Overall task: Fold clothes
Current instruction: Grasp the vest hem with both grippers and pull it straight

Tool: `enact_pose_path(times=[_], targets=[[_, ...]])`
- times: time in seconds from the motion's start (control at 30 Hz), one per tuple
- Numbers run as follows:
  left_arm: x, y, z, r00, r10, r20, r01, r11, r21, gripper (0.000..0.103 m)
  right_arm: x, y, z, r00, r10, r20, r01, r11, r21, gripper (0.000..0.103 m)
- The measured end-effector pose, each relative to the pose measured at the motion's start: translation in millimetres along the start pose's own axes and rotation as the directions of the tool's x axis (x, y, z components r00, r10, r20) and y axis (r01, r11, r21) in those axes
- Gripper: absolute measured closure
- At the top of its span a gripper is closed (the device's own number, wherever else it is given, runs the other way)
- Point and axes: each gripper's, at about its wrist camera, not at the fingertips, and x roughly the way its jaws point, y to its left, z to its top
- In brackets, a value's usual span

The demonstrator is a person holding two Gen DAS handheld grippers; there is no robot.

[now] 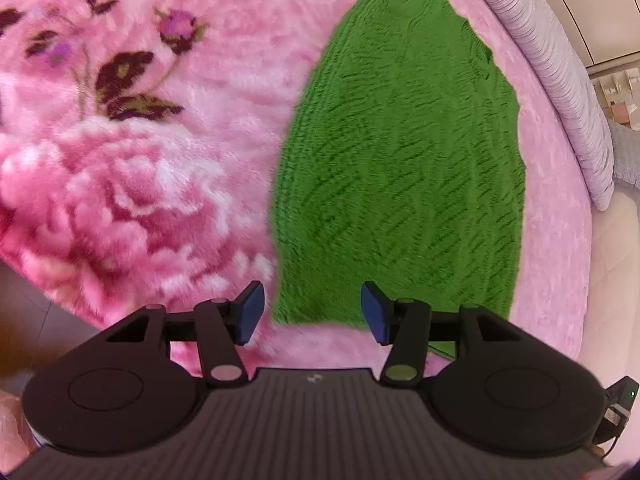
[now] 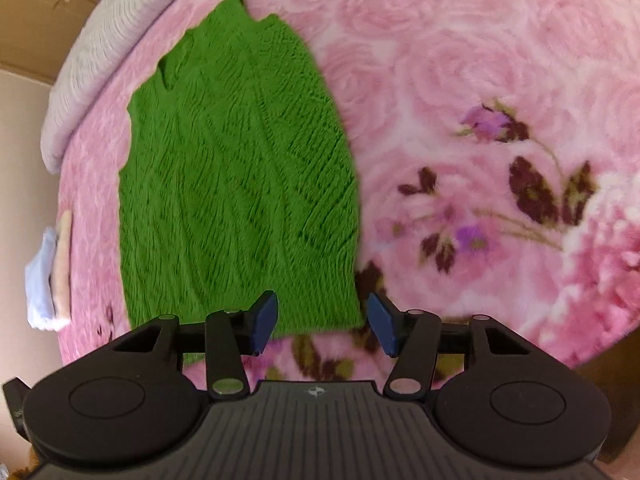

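It was a home bedroom. A plush pink blanket (image 1: pixel 168 184) printed with roses covered a bed, and a lilac pillow (image 1: pixel 560 80) with a ribbed texture lay along its far edge. Folded clothes (image 2: pixel 48 276) sat at the blanket's side. Beyond the bed were cream walls and wooden cupboard doors (image 2: pixel 44 4).
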Motion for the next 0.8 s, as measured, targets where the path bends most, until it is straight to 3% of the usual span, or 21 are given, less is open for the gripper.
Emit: enact_pose_path(times=[0.13,0.23,0.4,0.47,0.53,0.6,0.63,0.7,0.8], targets=[[20.8,14.2,4.5,0.999,-0.032,-0.010,0.032,0.999,0.005,0.055,19.7,-13.8,-0.4,0.999,0.037,0.013,-0.037,0.999,0.025,0.048],[31.0,21.7,2.3,0.991,-0.133,-0.002,0.133,0.991,-0.027,0.053,31.7,-21.4,-7.3,0.996,0.089,0.022,-0.090,0.995,0.040,0.048],[42.8,35.6,0.5,0.953,-0.301,0.040,0.303,0.950,-0.068,0.049,41.7,-32.2,-16.8,0.977,0.199,0.074,-0.202,0.979,0.030,0.048],[49.1,39.5,0.6,0.922,-0.383,0.050,0.386,0.921,-0.055,0.053,46.0,-37.7,-16.9,0.959,0.264,0.101,-0.267,0.963,0.020,0.048],[56.4,40.9,1.6,0.895,-0.443,0.054,0.444,0.896,-0.013,0.066,52.1,-42.0,-16.0,0.939,0.321,0.120,-0.322,0.947,-0.009,0.050],[63.7,43.8,1.6,0.881,-0.469,0.062,0.469,0.883,0.021,0.073,58.8,-45.9,-15.0,0.926,0.355,0.130,-0.352,0.935,-0.044,0.062],[66.6,45.8,1.1,0.872,-0.484,0.069,0.483,0.875,0.036,0.082,60.7,-48.2,-15.2,0.919,0.371,0.135,-0.366,0.929,-0.061,0.066],[67.6,48.1,-1.4,0.862,-0.500,0.083,0.494,0.866,0.078,0.085,63.4,-52.9,-17.2,0.914,0.380,0.145,-0.371,0.925,-0.083,0.084],[63.0,47.5,-5.5,0.848,-0.520,0.104,0.503,0.850,0.155,0.089,60.9,-54.0,-24.3,0.905,0.388,0.173,-0.373,0.921,-0.110,0.086]])
